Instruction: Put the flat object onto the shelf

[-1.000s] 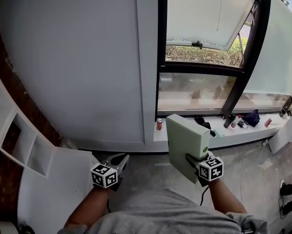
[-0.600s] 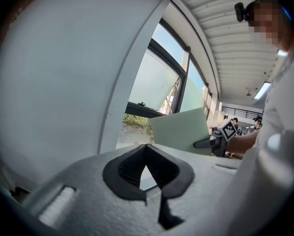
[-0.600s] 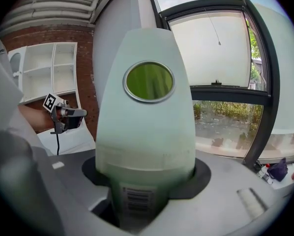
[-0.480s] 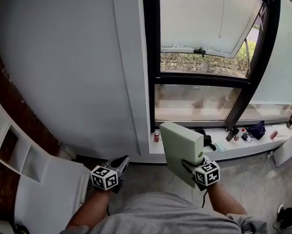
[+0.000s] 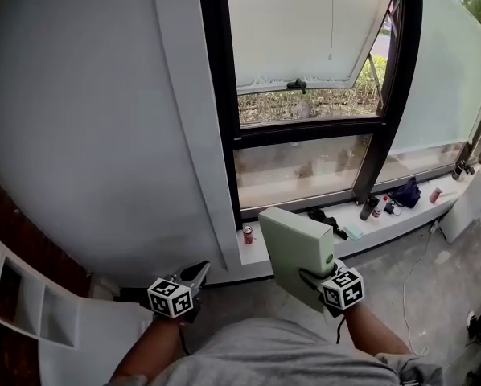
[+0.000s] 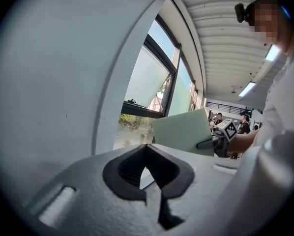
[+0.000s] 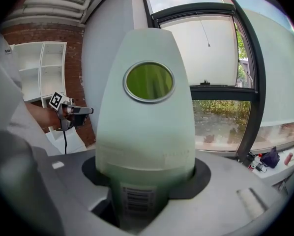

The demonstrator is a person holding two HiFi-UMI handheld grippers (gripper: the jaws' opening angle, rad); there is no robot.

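Right gripper (image 5: 311, 277) is pinching the flat object (image 5: 297, 246) by its lower end, so it's standing upright above the jaws. Left gripper (image 5: 199, 272) is riding empty, jaws pressed together. You're facing the window (image 5: 305, 95), and the shelf (image 5: 33, 302) is sitting well apart from the object, out past the left gripper's outer side. My read is you're mid-carry with nothing placed yet. To do it well, be swinging toward the left-gripper side, gripping firmly since the object looks top-heavy above the jaws, and lining its thin edge up with a cubby before pushing in. Head view is only catching the shelf's near edge. Right gripper view is showing the shelf's cubbies (image 7: 40, 68) beyond the left gripper (image 7: 73, 111), plus the barcode label down by the jaws. Left gripper view is showing the object's broad face (image 6: 181, 132).
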